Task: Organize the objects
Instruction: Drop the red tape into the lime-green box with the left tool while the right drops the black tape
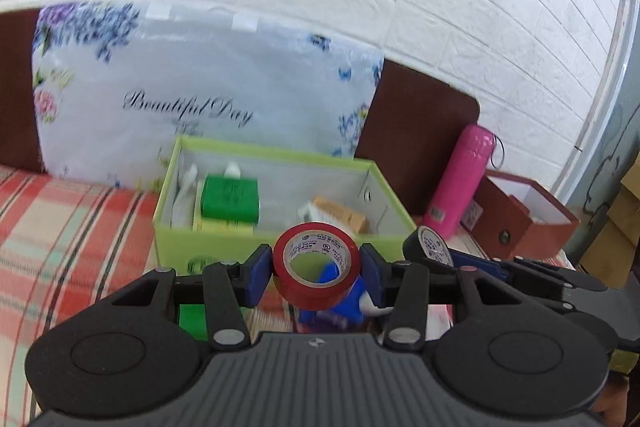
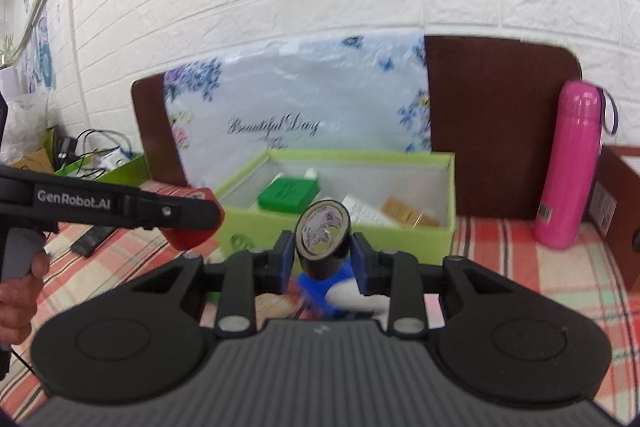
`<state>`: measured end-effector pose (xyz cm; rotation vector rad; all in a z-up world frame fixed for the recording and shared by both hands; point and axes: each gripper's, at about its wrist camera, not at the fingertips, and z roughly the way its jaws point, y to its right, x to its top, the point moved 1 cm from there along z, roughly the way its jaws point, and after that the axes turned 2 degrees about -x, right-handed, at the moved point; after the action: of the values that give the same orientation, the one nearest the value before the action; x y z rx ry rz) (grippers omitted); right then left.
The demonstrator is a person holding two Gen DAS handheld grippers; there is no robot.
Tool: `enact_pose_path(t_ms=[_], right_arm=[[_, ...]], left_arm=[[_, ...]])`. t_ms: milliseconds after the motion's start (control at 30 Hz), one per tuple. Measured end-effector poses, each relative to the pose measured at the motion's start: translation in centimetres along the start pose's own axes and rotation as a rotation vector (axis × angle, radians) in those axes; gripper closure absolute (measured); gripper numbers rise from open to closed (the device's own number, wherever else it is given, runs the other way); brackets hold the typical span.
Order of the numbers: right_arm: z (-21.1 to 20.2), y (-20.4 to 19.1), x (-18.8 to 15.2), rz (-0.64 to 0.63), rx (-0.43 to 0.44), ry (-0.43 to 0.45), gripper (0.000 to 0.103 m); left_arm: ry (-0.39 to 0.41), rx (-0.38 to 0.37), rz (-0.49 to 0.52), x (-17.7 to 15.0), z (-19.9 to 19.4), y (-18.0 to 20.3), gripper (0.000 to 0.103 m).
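- The left gripper (image 1: 318, 269) points forward and a little downward, its blue pads (image 1: 259, 275) pressed against either side of a red tape roll (image 1: 316, 265) held between them.
- The right gripper (image 2: 323, 255), angled much the same, has its blue pads (image 2: 285, 259) clamped on a black tape roll (image 2: 324, 241) standing on edge between its fingers.
- In the right wrist view, a bare hand (image 2: 18, 301) wraps the left gripper's grey handle, off to the left of the right claw.
- In the left wrist view, the right gripper sits just beside and to the right of the left claw.
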<state>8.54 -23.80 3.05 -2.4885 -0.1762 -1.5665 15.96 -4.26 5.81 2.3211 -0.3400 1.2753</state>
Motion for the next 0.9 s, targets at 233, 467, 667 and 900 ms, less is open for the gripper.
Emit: enact_pose_path(t_ms=[233, 467, 667, 900], right_arm=[[5.2, 3.3, 3.0, -0.011, -0.072, -0.002, 0.073], [10.9, 5.2, 3.1, -0.016, -0.099, -0.062, 0.073], [14.9, 6.0, 3.2, -0.003, -0.077, -0.108, 0.073], [17.6, 5.4, 2.7, -0.058, -0.082, -0.162, 0.041]], left_arm=[[-0.017, 0.017, -0.020, 4.7, 6.4, -0.7, 0.053], [-0.068, 0.051, -0.021, 6.4, 12.6, -2.4, 0.053], [-0.096, 0.071, -0.022, 6.4, 15.7, -3.9, 0.053], [-0.050, 0.112, 0.010, 5.8, 16.0, -4.7, 0.029]])
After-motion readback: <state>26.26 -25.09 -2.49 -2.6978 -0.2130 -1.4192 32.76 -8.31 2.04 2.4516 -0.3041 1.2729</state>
